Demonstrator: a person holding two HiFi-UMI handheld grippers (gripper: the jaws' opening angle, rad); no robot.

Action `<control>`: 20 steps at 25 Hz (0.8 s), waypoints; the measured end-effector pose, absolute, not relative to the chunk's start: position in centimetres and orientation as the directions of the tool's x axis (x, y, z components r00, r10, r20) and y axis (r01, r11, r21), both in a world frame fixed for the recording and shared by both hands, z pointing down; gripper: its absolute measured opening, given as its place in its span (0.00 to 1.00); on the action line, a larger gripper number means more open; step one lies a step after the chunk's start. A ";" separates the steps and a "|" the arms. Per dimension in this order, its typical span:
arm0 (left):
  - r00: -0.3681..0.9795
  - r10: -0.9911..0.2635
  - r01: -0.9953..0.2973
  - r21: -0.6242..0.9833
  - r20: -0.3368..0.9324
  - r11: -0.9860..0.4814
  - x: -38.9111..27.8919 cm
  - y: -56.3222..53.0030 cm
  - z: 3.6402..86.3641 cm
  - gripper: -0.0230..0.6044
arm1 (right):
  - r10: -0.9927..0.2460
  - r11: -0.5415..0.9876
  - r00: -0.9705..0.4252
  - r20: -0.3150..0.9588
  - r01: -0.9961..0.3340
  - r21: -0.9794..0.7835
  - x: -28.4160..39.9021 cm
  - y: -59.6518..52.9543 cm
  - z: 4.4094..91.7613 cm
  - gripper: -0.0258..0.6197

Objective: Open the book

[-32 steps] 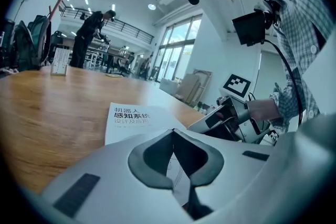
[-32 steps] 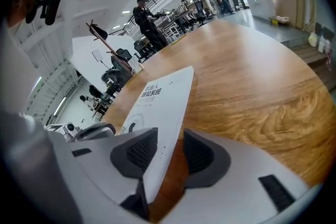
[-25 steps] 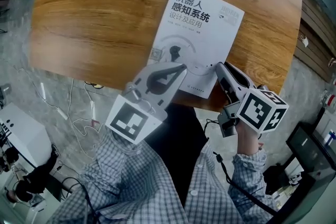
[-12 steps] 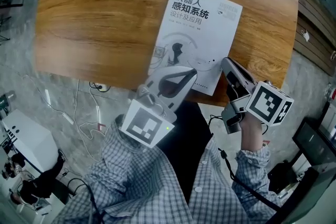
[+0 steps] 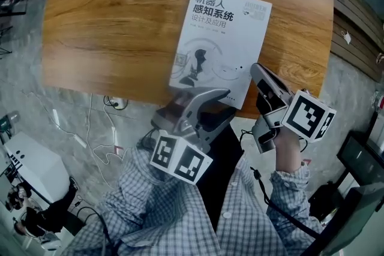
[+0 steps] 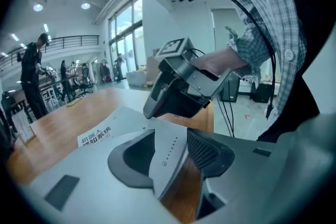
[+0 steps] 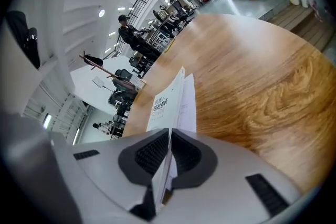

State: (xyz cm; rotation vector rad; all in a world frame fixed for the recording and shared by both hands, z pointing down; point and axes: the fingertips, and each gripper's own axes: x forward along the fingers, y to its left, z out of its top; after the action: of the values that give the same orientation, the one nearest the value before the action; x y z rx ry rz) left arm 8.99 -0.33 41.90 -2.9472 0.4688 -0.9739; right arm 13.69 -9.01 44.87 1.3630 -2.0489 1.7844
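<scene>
A white book (image 5: pixel 219 39) with dark title print lies on the round wooden table (image 5: pixel 108 21), its bottom edge near the table's front rim. My right gripper (image 5: pixel 255 69) is at the book's near right corner. In the right gripper view its jaws are closing, the pads (image 7: pixel 152 153) pinching the front cover (image 7: pixel 168 99), which stands lifted off the pages. My left gripper (image 5: pixel 227 104) is rolled onto its side at the book's bottom edge. Its jaws are opening; in the left gripper view (image 6: pixel 168 149) the book's corner (image 6: pixel 170 147) lies in the gap, untouched.
The table's front rim (image 5: pixel 120 96) runs just under both grippers. Below it are the person's checked sleeves (image 5: pixel 150 207) and cables on the grey floor (image 5: pixel 90 141). Wooden slats (image 5: pixel 354 27) stand at the right. People (image 6: pixel 31 76) stand far behind the table.
My left gripper slid right along the book's bottom edge, rolled onto its side and opened. My right gripper closed on the cover's corner and rose a little.
</scene>
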 end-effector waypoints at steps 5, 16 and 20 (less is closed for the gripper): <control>0.755 -0.276 -0.250 -0.128 0.595 -0.960 10.1 1.2 41.7 0.37 | -0.555 -0.087 -0.607 0.569 -0.638 -0.765 13.3 -9.1 43.8 0.08; 0.677 -0.418 -0.299 -0.293 0.606 -0.908 11.3 -1.2 43.4 0.37 | -0.575 -0.093 -0.616 0.538 -0.604 -0.791 12.9 -9.2 43.1 0.08; 0.694 -0.455 -0.337 -0.307 0.558 -0.890 10.8 -1.4 42.3 0.17 | -0.579 -0.073 -0.617 0.533 -0.612 -0.787 12.8 -9.3 43.0 0.08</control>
State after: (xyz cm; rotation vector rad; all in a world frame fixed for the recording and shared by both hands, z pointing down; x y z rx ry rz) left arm 10.80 -1.43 42.28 -2.7217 0.6428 -0.9685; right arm 12.83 -9.34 43.00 1.3626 -2.1197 1.8288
